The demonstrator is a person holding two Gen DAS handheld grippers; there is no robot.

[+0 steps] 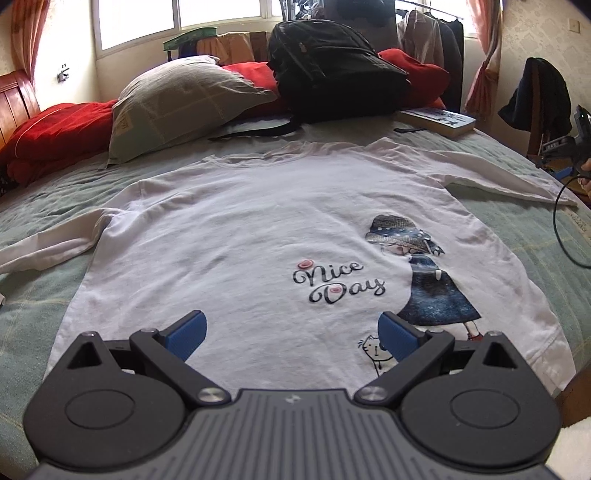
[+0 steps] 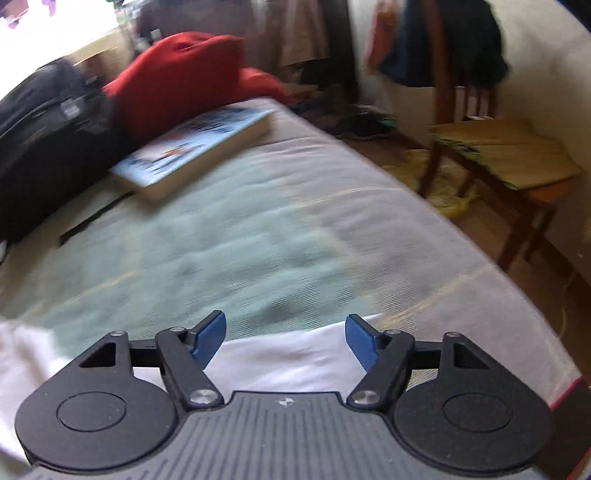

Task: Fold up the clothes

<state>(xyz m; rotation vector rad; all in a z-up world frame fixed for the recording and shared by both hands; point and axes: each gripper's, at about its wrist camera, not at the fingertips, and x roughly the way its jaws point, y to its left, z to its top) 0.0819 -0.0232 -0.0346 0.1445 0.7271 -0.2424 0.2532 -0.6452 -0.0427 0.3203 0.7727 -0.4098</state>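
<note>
The left gripper [image 1: 291, 334] has its blue fingers [image 1: 188, 332] spread wide apart with nothing between them, poised above the lower front of a white long-sleeved shirt [image 1: 240, 229]. The shirt lies flat and face up on the bed [image 1: 33, 306], its hem toward the camera and its neckline toward the far side. Just beyond the right finger is a print of a girl in a hat and blue dress [image 1: 432, 273], with the words "Nice Day" [image 1: 338, 282] to its left and a small drawn cat [image 1: 375, 350] beside the finger. Both sleeves stretch out sideways over the pale green bedcover.

The right gripper [image 2: 284, 341] also has its fingers [image 2: 208, 341] apart, gripping nothing; a white sleeve [image 2: 295, 358] of the shirt lies beneath and just behind them. This view is blurred. Ahead of the fingers is bare green bedcover [image 2: 240, 229].

Farther out, a thick book [image 2: 199, 147] lies on the bed near a black backpack [image 1: 332, 70]. Red bedding [image 1: 48, 129] and a grey pillow [image 1: 177, 99] sit along the far side of the bed. A wooden chair [image 2: 509, 173] with a folded cloth on its seat stands on the floor beside the bed, dark clothing hung over its back. Windows [image 1: 140, 18] with orange curtains fill the far wall.
</note>
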